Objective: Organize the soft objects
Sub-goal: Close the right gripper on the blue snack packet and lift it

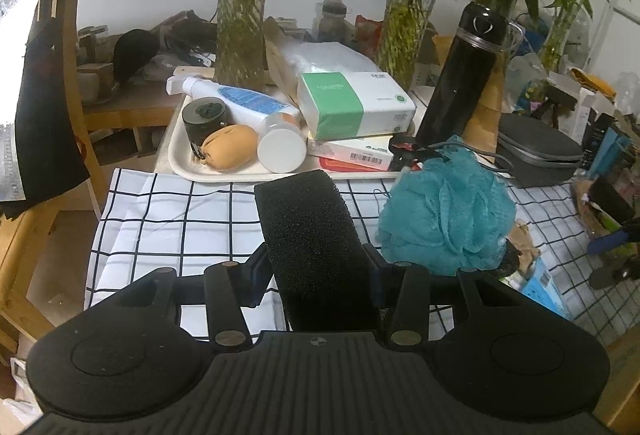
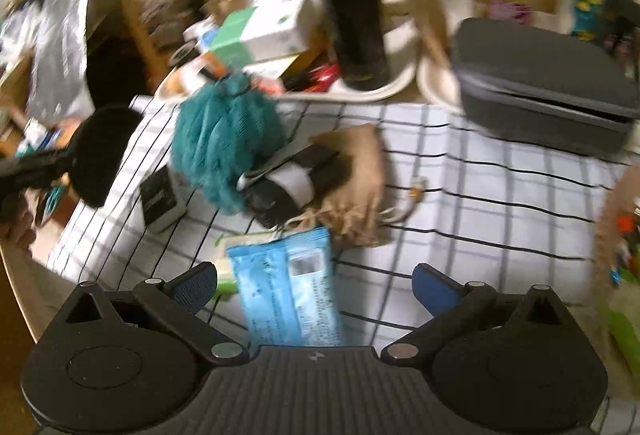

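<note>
A: Closest in, the left gripper (image 1: pixel 318 267) has its pads clamped on a black sponge (image 1: pixel 308 219), whose long axis runs straight out ahead of the fingers, over the checked cloth (image 1: pixel 160 211).

B: And the right gripper (image 2: pixel 316 289) has its jaws spread wide with nothing pressed between them. A blue wipes packet (image 2: pixel 288 295) lies flat on the cloth in the gap, its long side pointing away from the fingers, slightly tilted.

A: So that packet looks like the right hand's target: it sits directly below and between the pads, nearer the right gripper than the left.

B: Just beyond it there's a tan drawstring pouch (image 2: pixel 356 187) with a black-and-white roll (image 2: pixel 288 179) on top, touching a teal bath pouf (image 2: pixel 224 143). That's a crowded cluster.

A: The right view is blurred, so fine edges are hard to read. To the right of the packet the cloth is bare, so there's open room there.

B: From the left view, the pouf (image 1: pixel 444 207) is just right of the sponge. Farther back sits a white tray (image 1: pixel 180 163) with a tissue box (image 1: pixel 352 103) and a black flask (image 1: pixel 460 75).

A: The tray's rim touches the cloth's far edge; the table edge falls away on the left.
</note>
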